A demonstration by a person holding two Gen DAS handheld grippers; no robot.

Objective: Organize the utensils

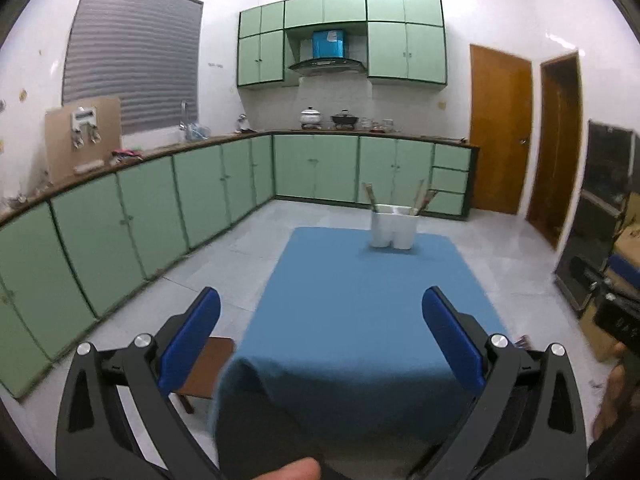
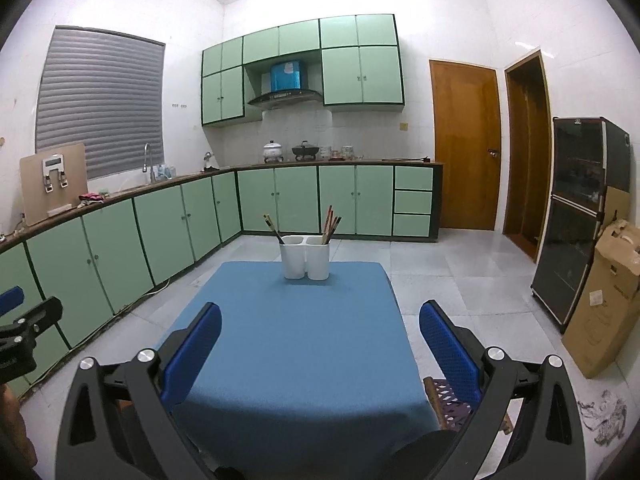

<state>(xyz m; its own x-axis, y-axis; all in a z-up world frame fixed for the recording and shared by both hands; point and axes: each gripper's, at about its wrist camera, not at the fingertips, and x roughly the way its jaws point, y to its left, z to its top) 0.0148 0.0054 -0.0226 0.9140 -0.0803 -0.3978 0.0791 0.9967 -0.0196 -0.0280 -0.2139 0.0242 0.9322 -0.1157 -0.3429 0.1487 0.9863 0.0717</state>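
A white two-compartment utensil holder stands at the far end of a blue-clothed table. Chopsticks lean in its right compartment and a few in its left; they also show in the left wrist view. My left gripper is open and empty, held above the table's near end. My right gripper is open and empty, also over the near end. The left gripper's edge shows at the left of the right wrist view.
Green kitchen cabinets run along the left and far walls. A brown stool stands left of the table. A dark glass cabinet and a cardboard box stand at the right. A patterned seat is at the table's right near corner.
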